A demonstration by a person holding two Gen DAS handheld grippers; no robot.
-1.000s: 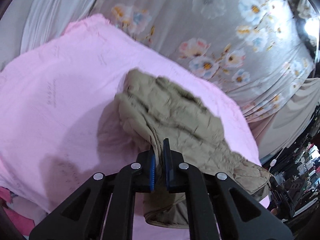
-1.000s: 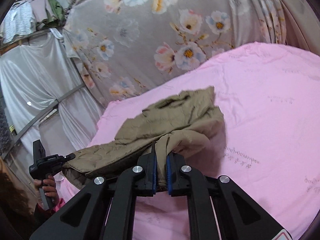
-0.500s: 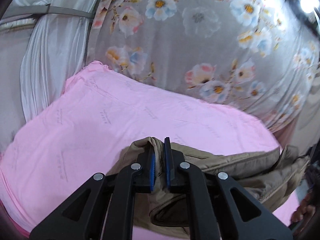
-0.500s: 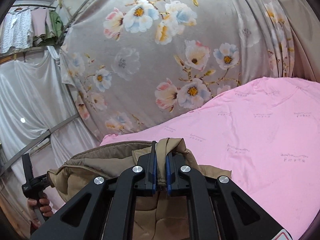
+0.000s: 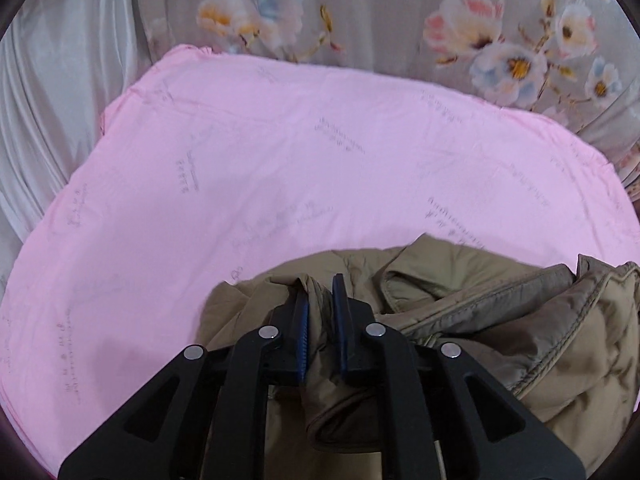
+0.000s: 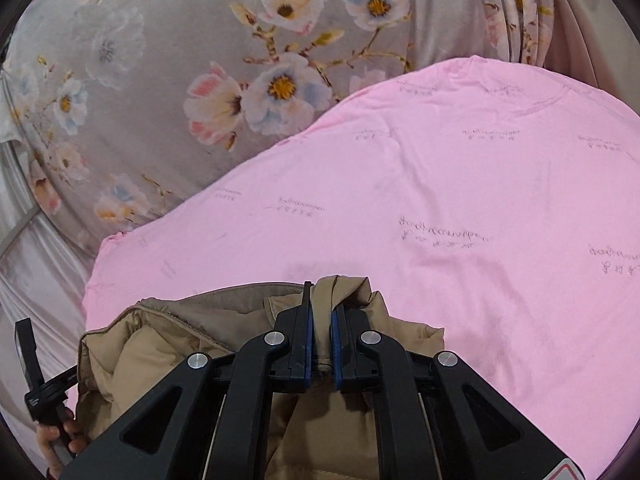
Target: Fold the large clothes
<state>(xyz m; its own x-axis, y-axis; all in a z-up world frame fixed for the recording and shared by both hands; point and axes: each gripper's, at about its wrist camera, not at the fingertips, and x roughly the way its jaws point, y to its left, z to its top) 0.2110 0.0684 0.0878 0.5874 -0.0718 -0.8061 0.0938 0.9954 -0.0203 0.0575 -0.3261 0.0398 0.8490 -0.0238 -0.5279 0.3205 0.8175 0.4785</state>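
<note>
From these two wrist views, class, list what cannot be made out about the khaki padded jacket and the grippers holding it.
- Left wrist view: the khaki padded jacket runs behind the left gripper and off the bottom edge, so its full shape is hidden.
- Right wrist view: the right gripper covers the jacket's lower part.
- Right wrist view: the left hand is cut by the frame edge.
- Print on the pink sheet: too faint to read.
</note>
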